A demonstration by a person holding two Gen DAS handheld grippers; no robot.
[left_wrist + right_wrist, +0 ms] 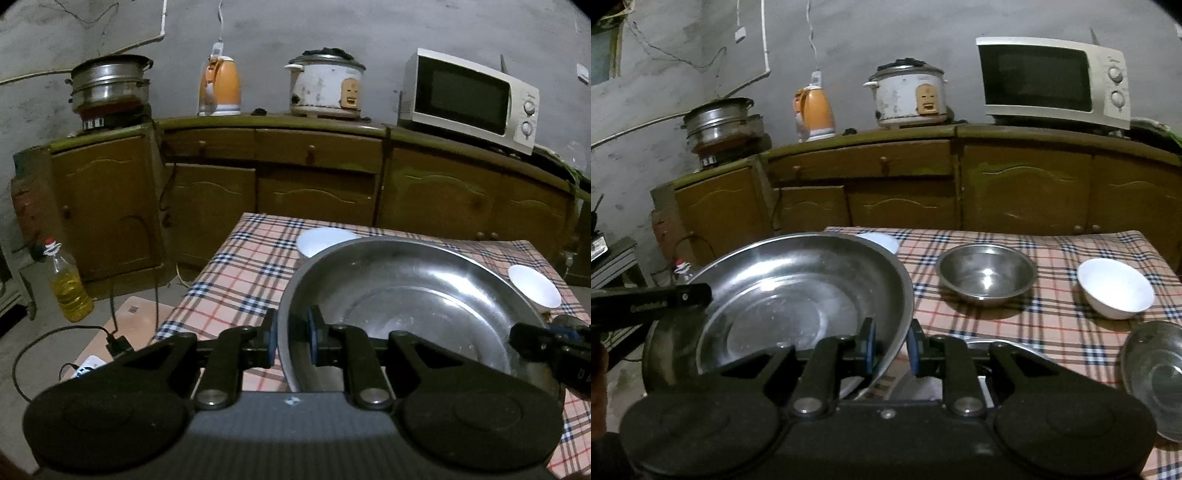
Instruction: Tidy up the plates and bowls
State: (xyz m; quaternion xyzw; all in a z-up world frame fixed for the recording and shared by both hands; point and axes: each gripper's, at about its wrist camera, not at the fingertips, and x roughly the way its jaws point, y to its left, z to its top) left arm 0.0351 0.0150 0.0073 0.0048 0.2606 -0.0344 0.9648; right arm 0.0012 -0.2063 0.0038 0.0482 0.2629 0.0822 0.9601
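Note:
A large steel basin (pixel 406 295) is held above the checked table (pixel 236 280) by both grippers. My left gripper (pixel 291 341) is shut on its left rim. My right gripper (pixel 892 349) is shut on its right rim (pixel 897 314); that gripper's tip also shows in the left wrist view (pixel 535 341). A smaller steel bowl (pixel 986 273) and a white bowl (pixel 1115 288) stand on the table to the right. A white dish (pixel 325 240) lies behind the basin. Another steel bowl (pixel 1156 376) sits at the right edge. A steel plate (pixel 997 347) lies under the right gripper.
A wooden cabinet (pixel 314 177) stands behind the table with a microwave (pixel 469 99), rice cooker (pixel 325 88), orange kettle (pixel 221 86) and steel pots (pixel 109 83) on top. An oil bottle (pixel 70 284) and cables (pixel 110 332) are on the floor at the left.

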